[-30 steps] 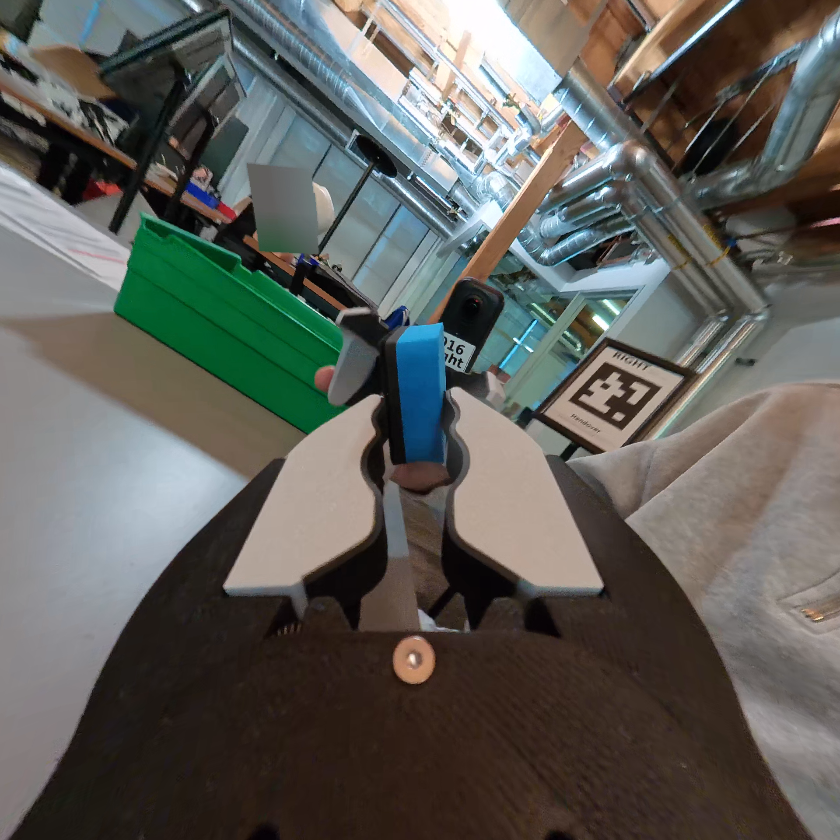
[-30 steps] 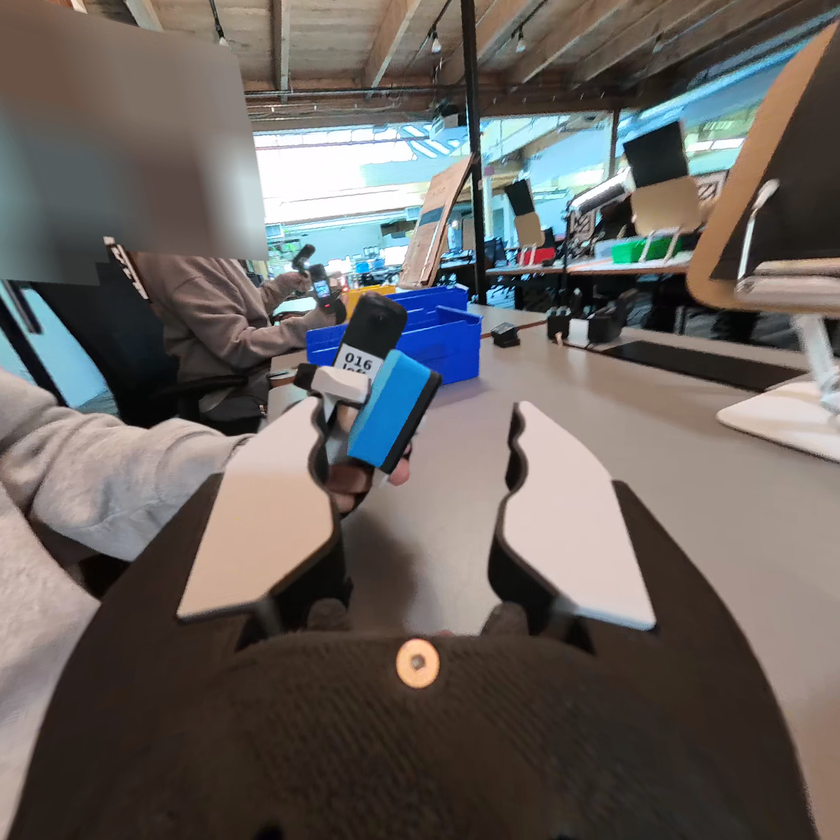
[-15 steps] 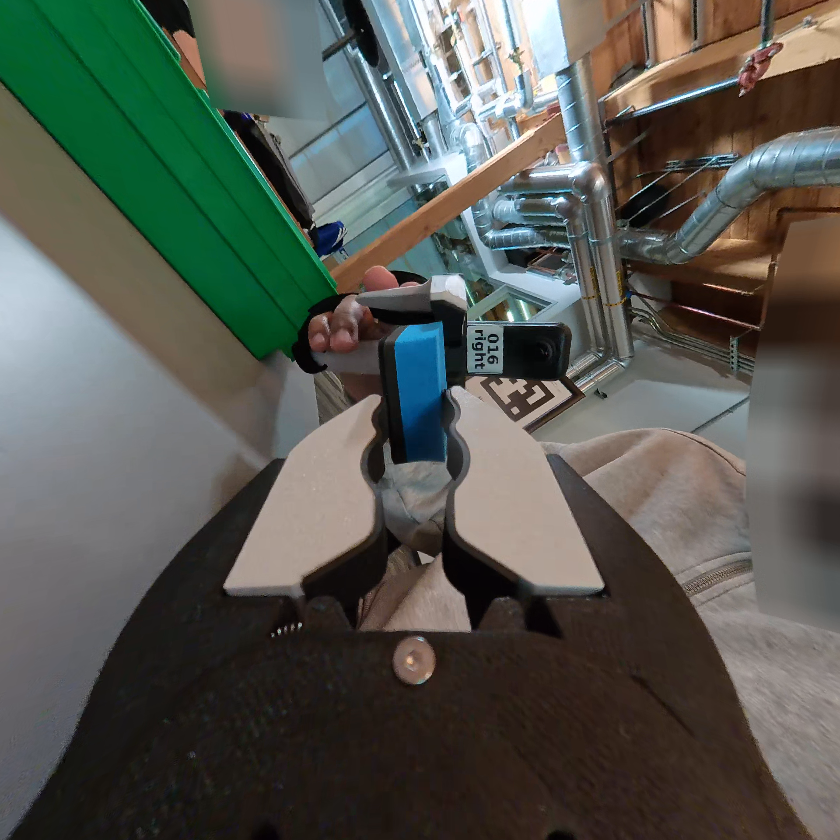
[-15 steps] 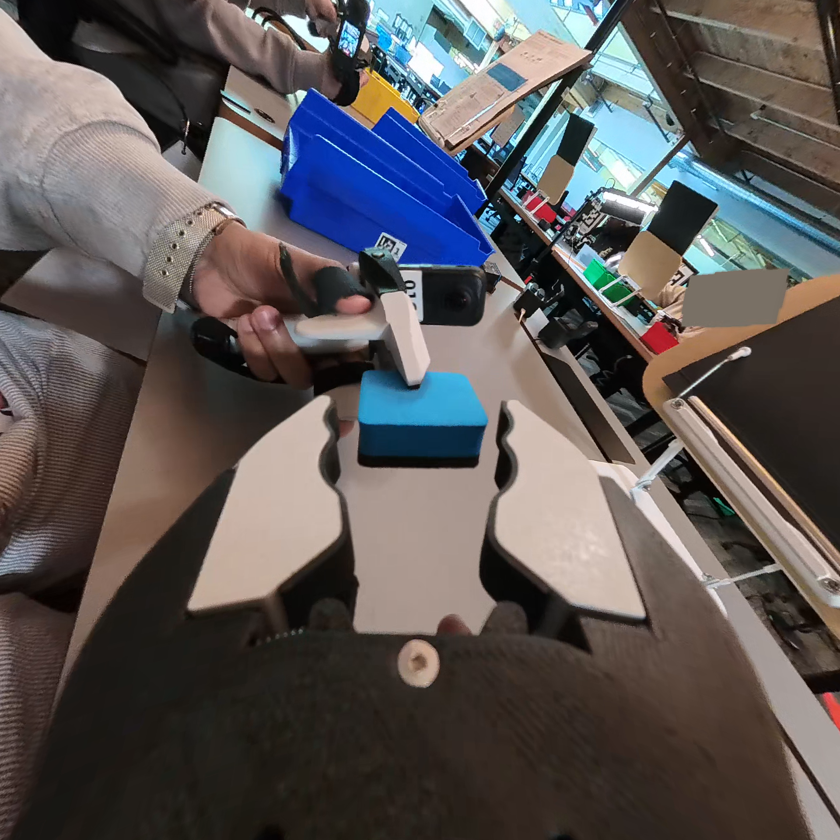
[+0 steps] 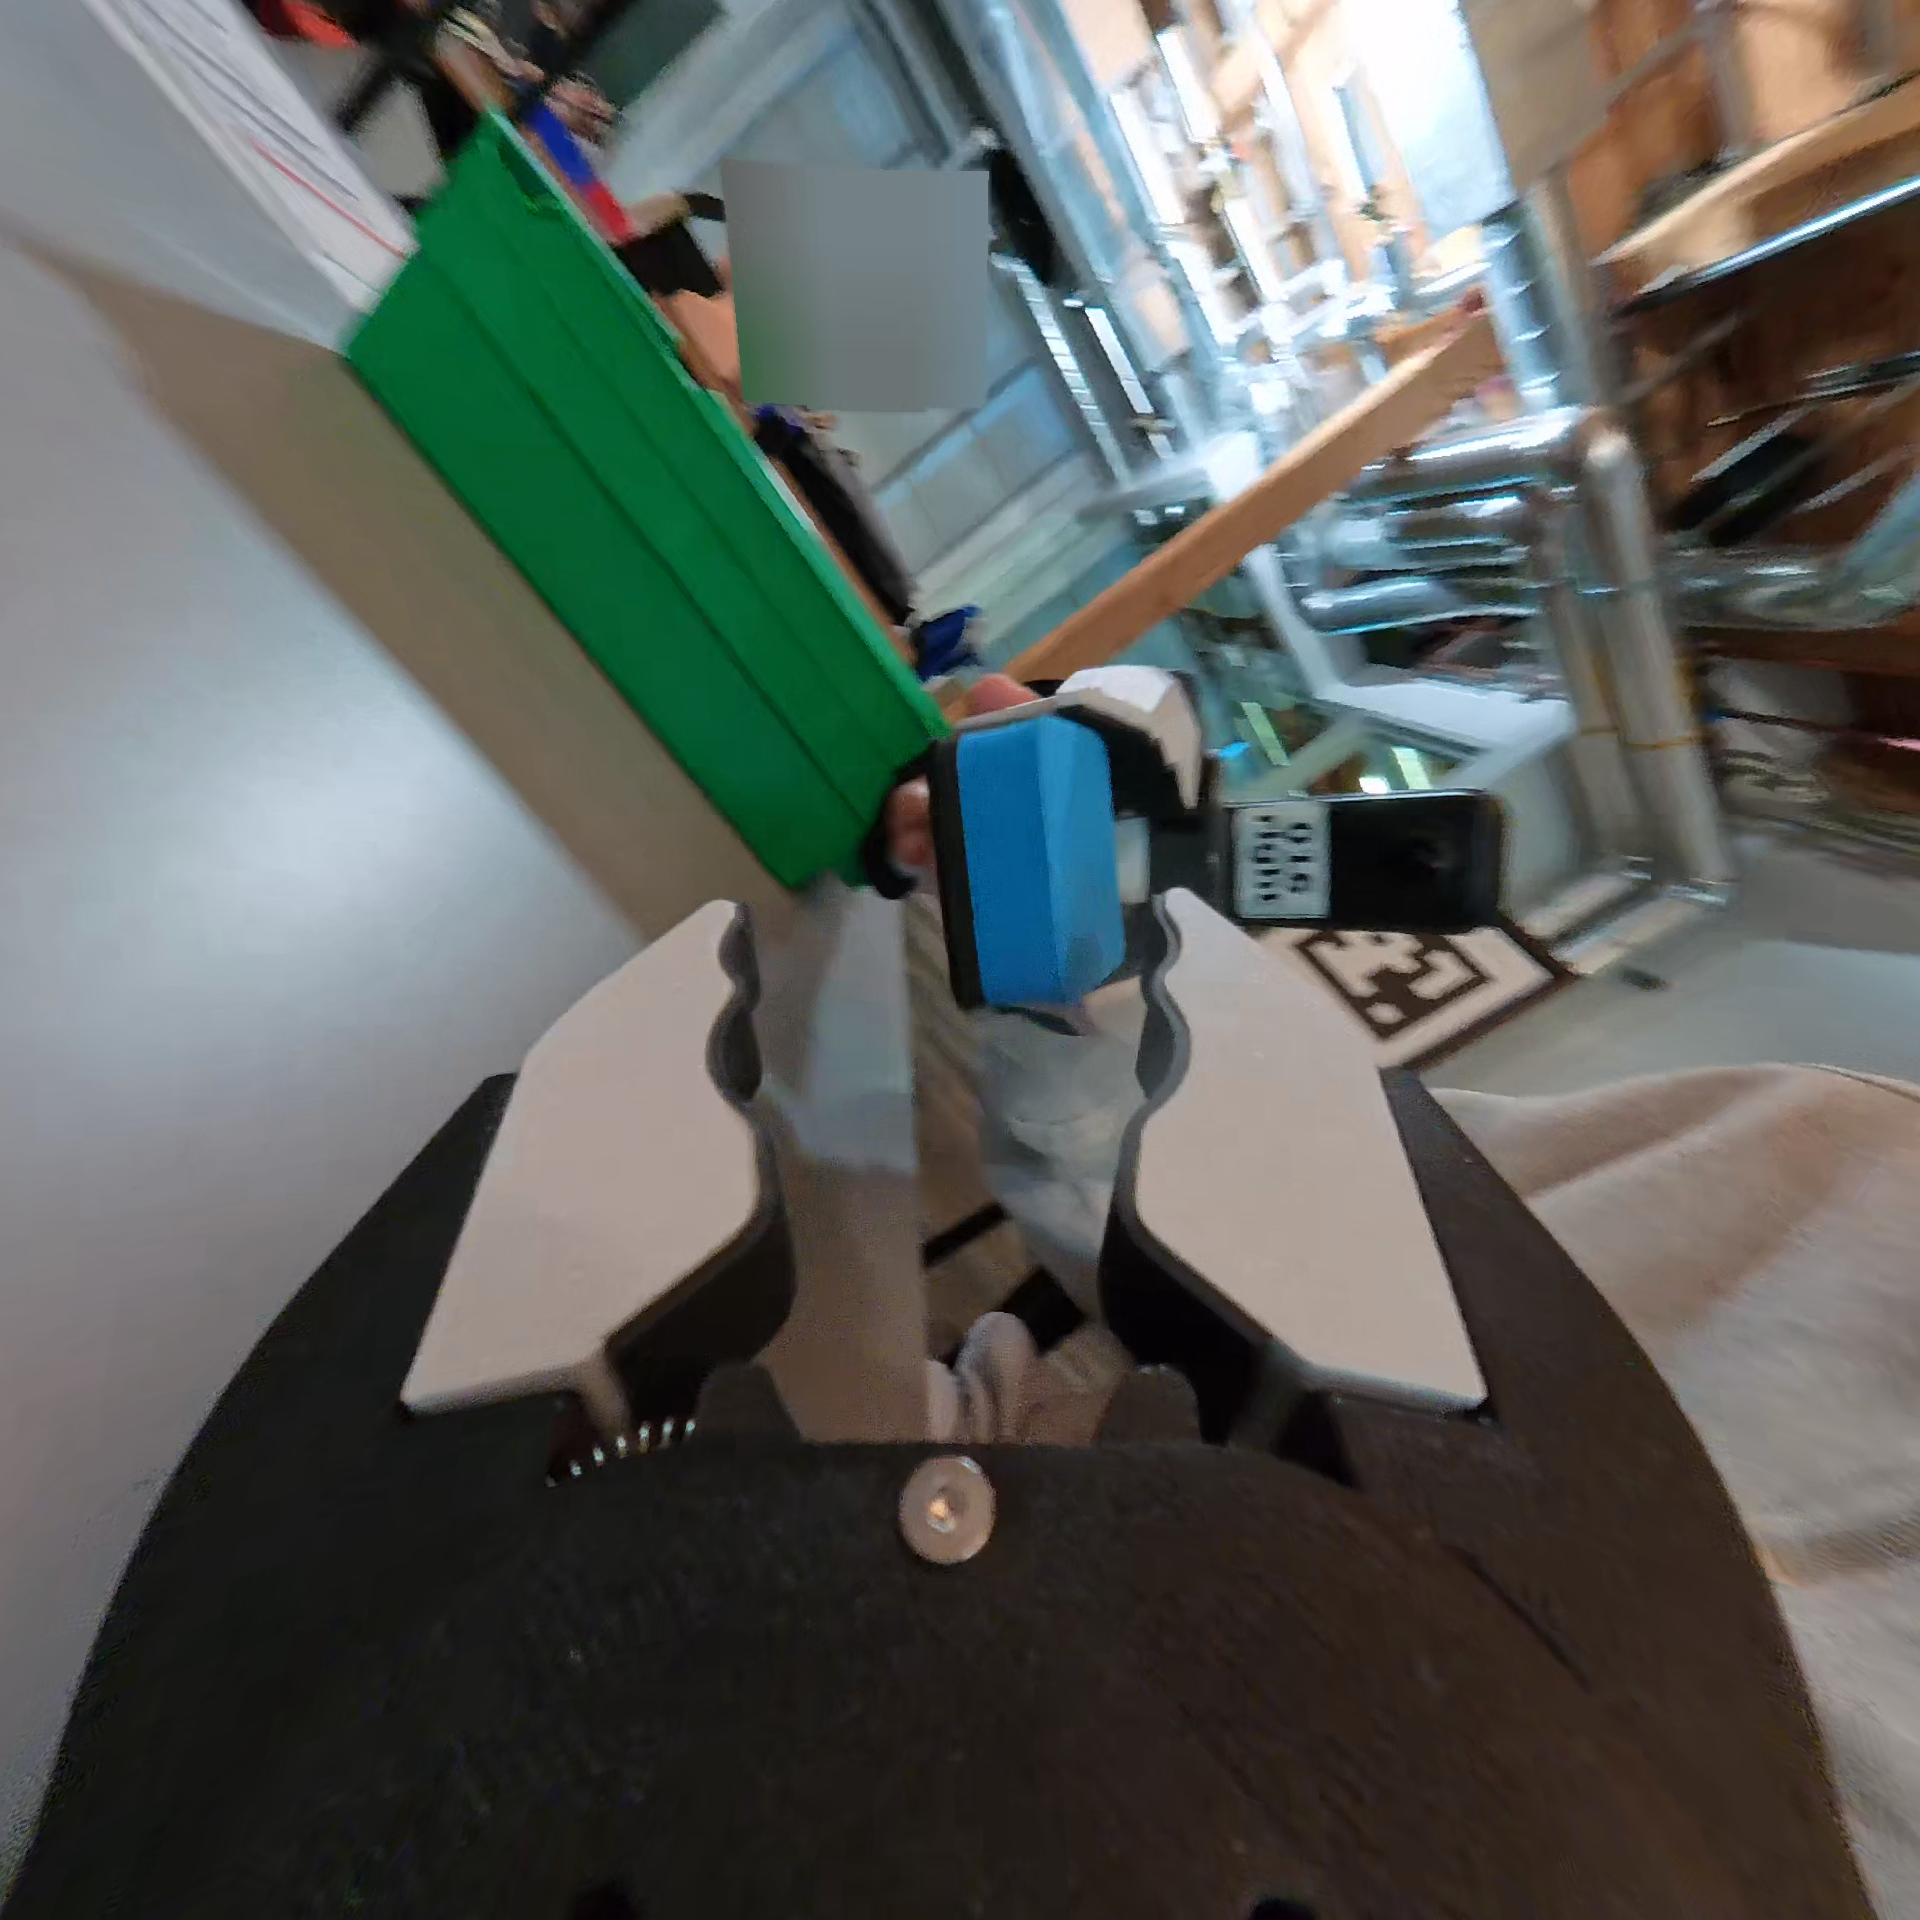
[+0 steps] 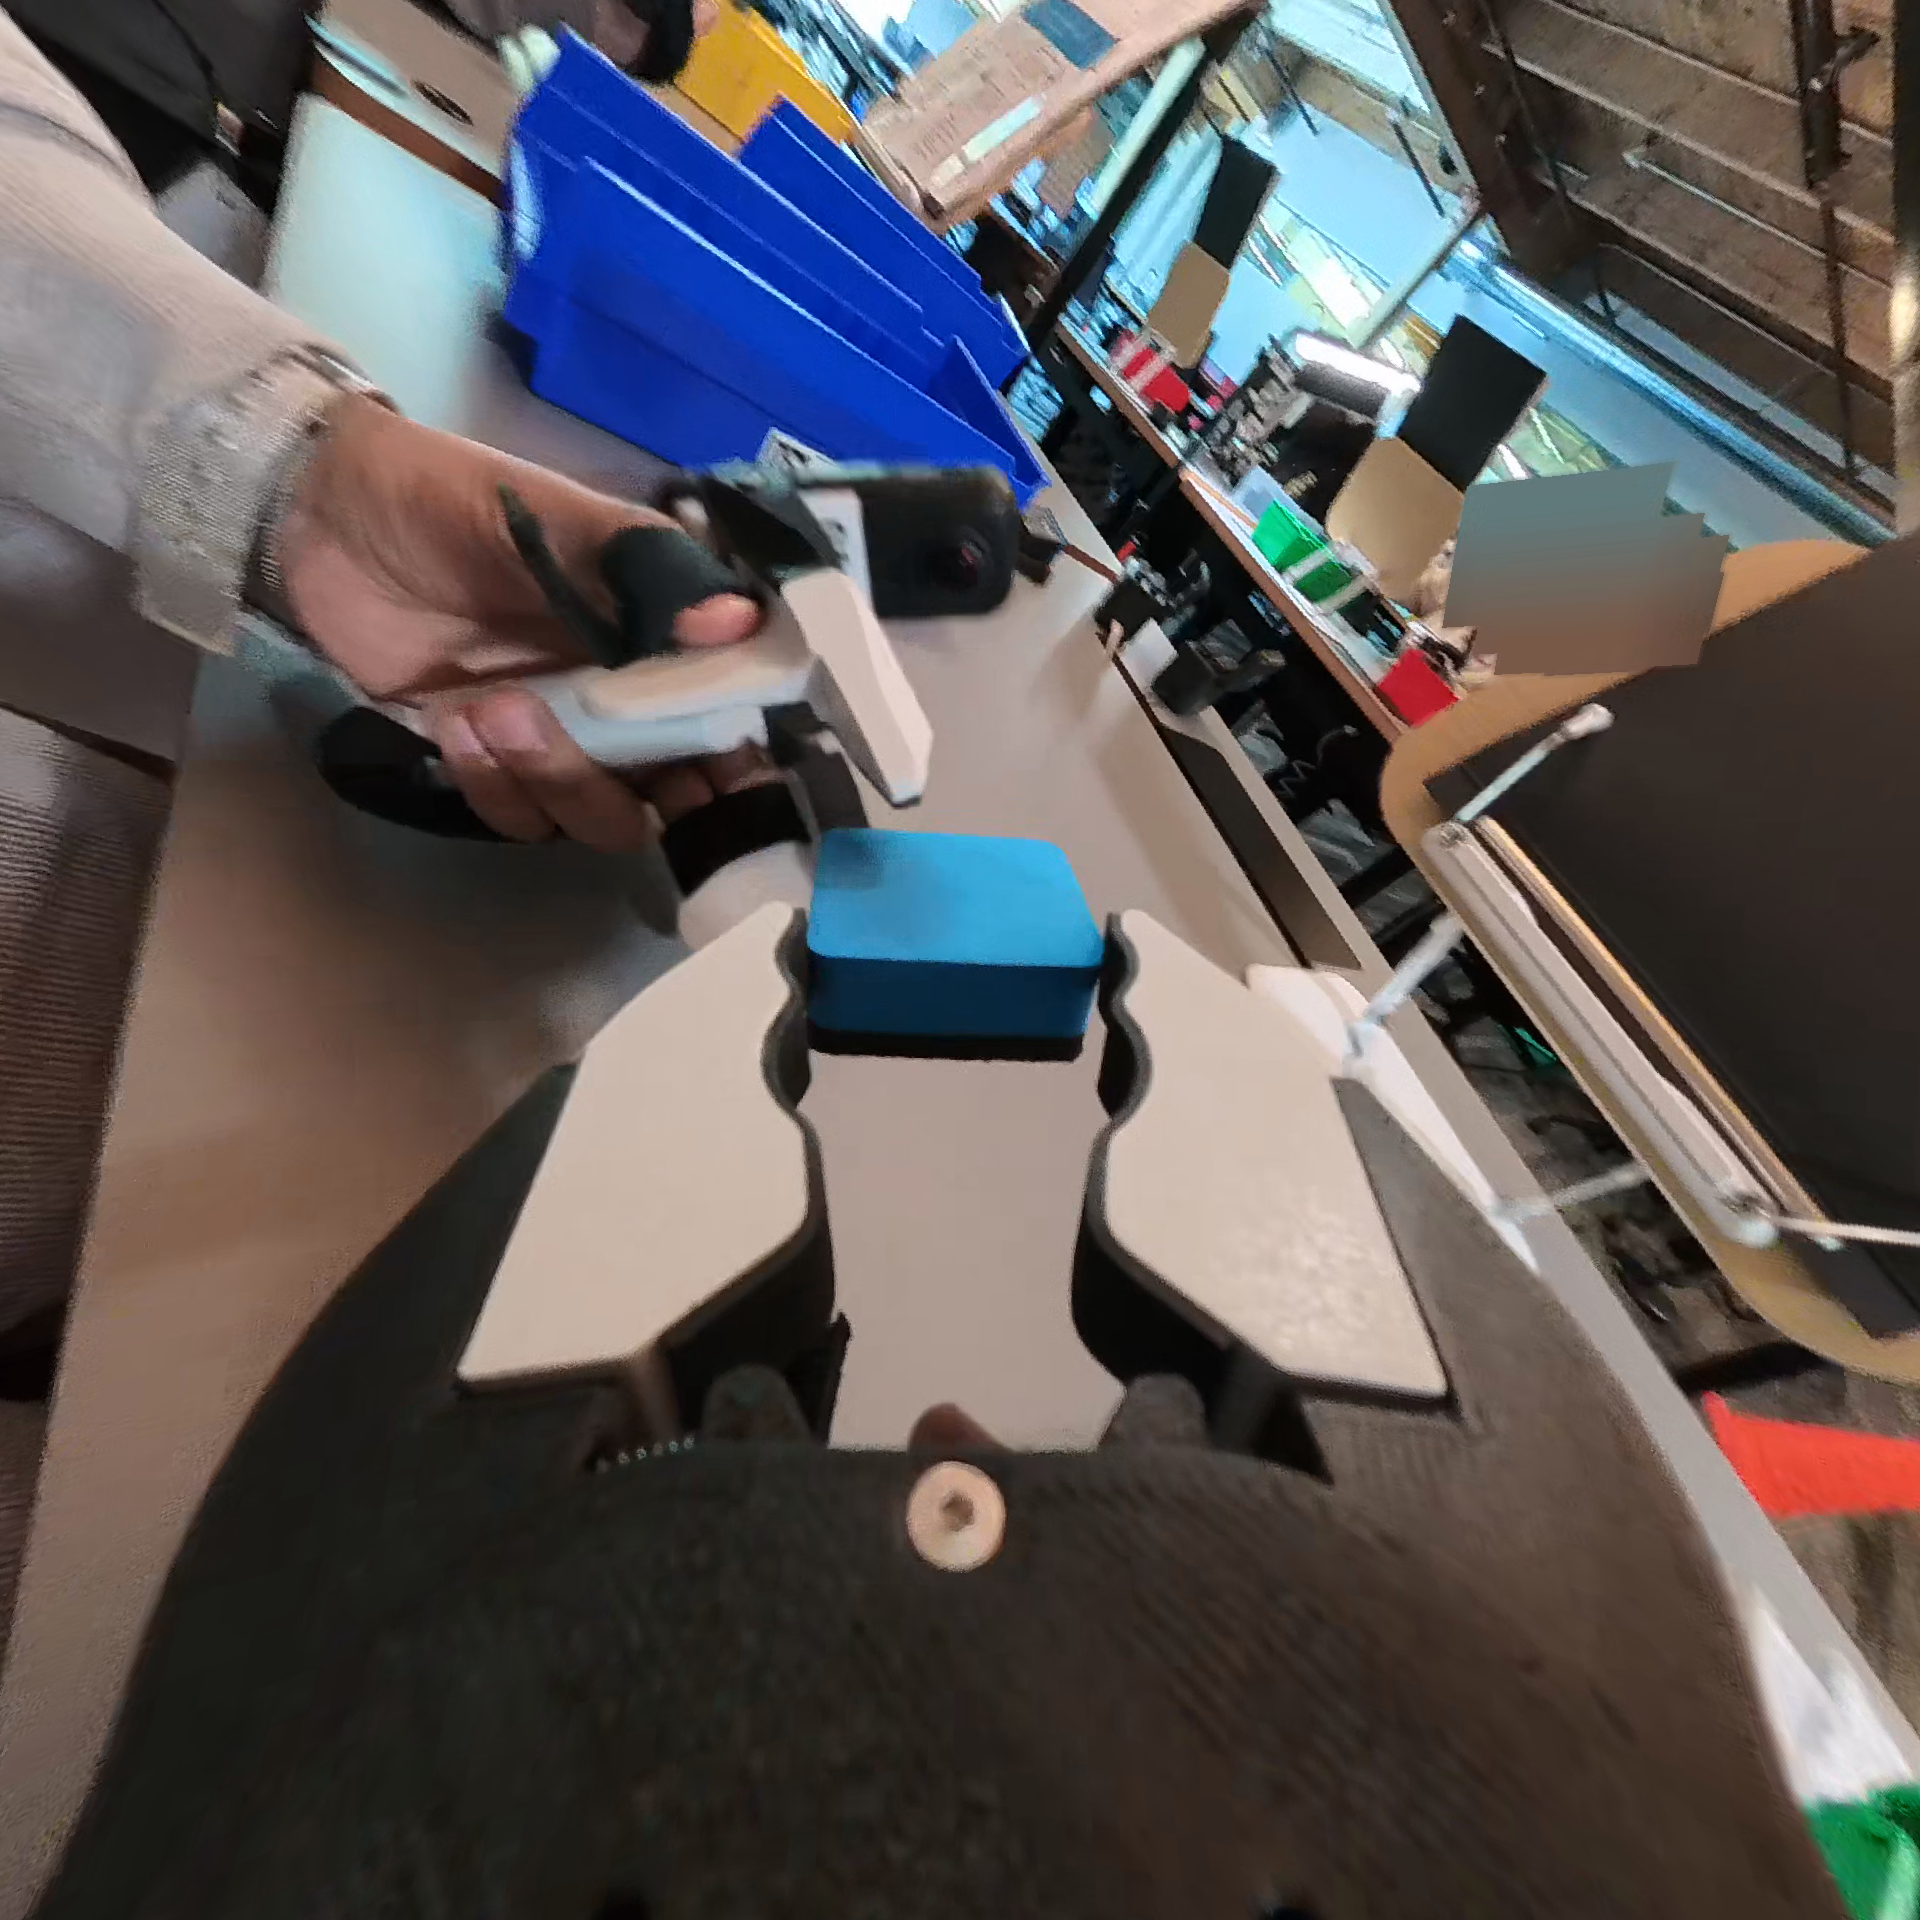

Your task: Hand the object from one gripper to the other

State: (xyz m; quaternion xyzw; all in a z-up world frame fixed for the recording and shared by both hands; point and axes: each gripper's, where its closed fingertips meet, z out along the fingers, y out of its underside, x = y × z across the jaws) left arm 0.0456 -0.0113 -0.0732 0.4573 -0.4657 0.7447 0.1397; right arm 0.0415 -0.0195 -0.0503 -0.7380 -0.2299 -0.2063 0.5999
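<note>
Between our right fingers [image 6: 951,987] the blue block [image 6: 951,940] sits clamped, while our left fingers [image 5: 945,971] are spread, clear of it and just beside it, so we judge the handover done, with only parting left.

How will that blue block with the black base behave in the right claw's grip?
The blue block looks like foam, so probably light and a little squashy. Its flat sides sit against the right claw fingers, so it likely won't roll. The matte surface suggests little slipping; the left claw is open.
</note>
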